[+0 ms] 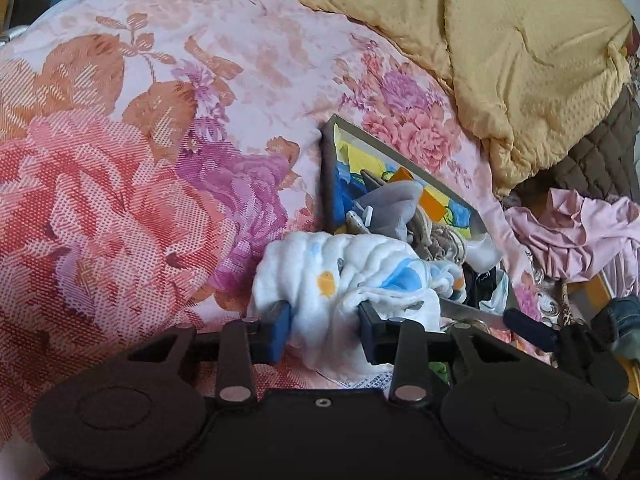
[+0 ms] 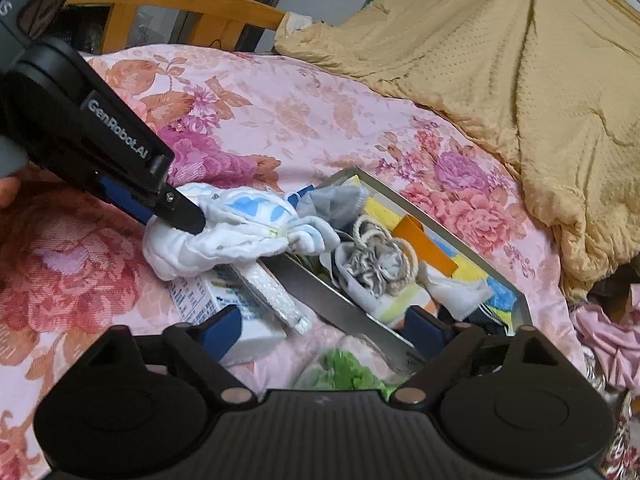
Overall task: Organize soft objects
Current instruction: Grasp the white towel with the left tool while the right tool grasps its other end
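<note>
A shallow metal tray [image 2: 344, 308] lies on the floral quilt [image 1: 140, 128] of the bed and holds a grey sock [image 2: 336, 200], a rope-patterned bundle [image 2: 380, 260], an orange card [image 2: 424, 244] and more fabric too jumbled to sort out. The white printed cloth [image 1: 344, 276] sits at the tray's near corner, partly over a small carton [image 2: 200, 300] (its print unreadable). The left gripper [image 1: 326, 320] angles down, pinching the cloth, while the right gripper [image 2: 326, 326] hovers wide, holding nothing.
</note>
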Available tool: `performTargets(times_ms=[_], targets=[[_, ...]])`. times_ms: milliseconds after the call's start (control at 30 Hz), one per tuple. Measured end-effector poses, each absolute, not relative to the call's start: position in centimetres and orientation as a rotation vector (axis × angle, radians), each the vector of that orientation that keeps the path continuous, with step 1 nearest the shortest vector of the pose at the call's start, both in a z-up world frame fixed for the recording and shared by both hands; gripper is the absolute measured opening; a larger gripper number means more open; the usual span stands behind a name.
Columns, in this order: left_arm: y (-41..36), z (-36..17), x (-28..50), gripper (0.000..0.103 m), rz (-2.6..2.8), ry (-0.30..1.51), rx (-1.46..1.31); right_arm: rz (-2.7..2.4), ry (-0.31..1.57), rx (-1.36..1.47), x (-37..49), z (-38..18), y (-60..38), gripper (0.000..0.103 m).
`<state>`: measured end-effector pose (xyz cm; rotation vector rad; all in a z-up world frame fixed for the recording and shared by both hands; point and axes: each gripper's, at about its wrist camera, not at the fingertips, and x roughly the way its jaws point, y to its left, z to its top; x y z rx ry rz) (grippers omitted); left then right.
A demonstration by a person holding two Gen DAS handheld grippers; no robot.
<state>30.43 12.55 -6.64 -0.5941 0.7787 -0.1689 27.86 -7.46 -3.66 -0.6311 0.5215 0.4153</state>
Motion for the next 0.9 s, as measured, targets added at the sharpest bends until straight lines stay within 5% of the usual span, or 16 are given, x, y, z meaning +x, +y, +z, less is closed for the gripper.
performTargets(times_ms=[267,467,900], targets=[[12.6,-6.6,30.4,0.038,-0.162,0.766,-0.583,0.465,0.527,-0.668,29.5,-4.1,-6.2,0.062],[12.4,-6.6,30.4,0.039,-0.160,0.757,-0.563,0.542,0.543,-0.722,29.4,-5.0,-5.2,0.029],[11.9,-6.3,30.4,0.029,-0.152,0.699,-0.546,0.520,0.517,-0.687,27.7,-4.7,-6.4,0.021]])
